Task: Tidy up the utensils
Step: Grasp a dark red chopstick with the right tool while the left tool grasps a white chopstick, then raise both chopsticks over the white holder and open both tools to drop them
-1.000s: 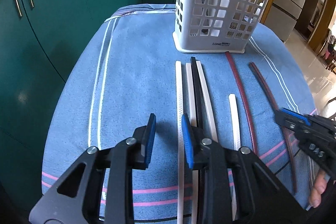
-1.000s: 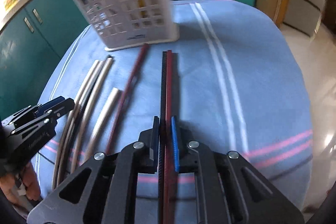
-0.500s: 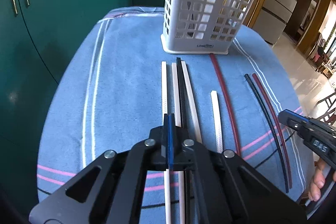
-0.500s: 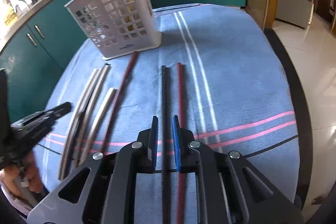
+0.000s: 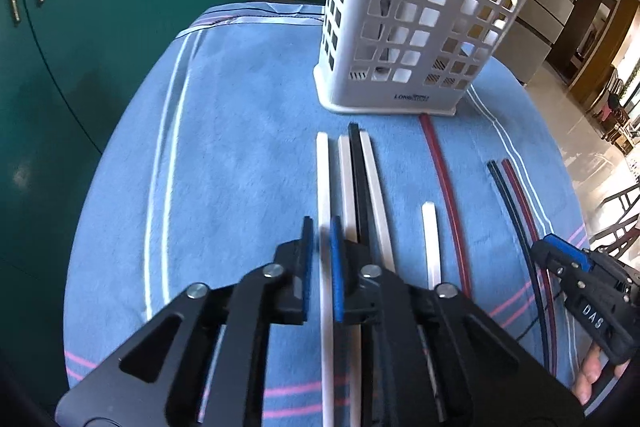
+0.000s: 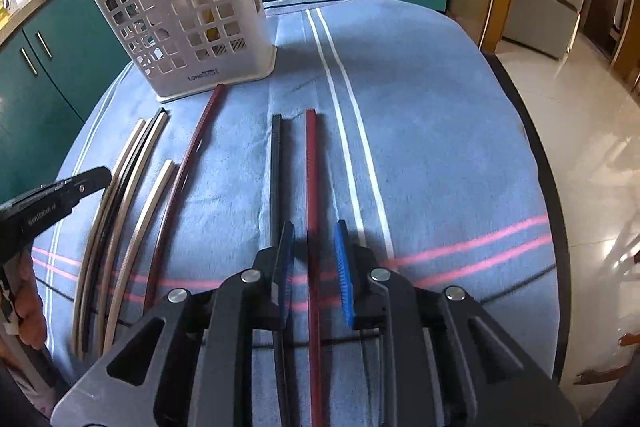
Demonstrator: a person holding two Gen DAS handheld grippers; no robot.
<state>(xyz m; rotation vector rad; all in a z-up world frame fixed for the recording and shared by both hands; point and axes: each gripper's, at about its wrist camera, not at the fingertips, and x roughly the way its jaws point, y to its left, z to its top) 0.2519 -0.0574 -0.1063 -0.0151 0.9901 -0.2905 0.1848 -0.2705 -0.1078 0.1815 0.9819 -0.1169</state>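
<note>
Both grippers are opening: left gripper (image 5: 320,239) straddles a long white plastic chopstick (image 5: 323,179), right gripper (image 6: 314,251) a dark-red one (image 6: 311,163), on blue cloth (image 5: 240,155). Light, stiff and slippery, they likely want gripping mid-length.

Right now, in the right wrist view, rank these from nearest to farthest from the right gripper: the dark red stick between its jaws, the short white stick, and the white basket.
1. Dark red stick: between the opening jaws of the right gripper, pads not touching it.
2. Short white stick: to the left on the cloth.
3. White basket: far left, at the table's back.
</note>
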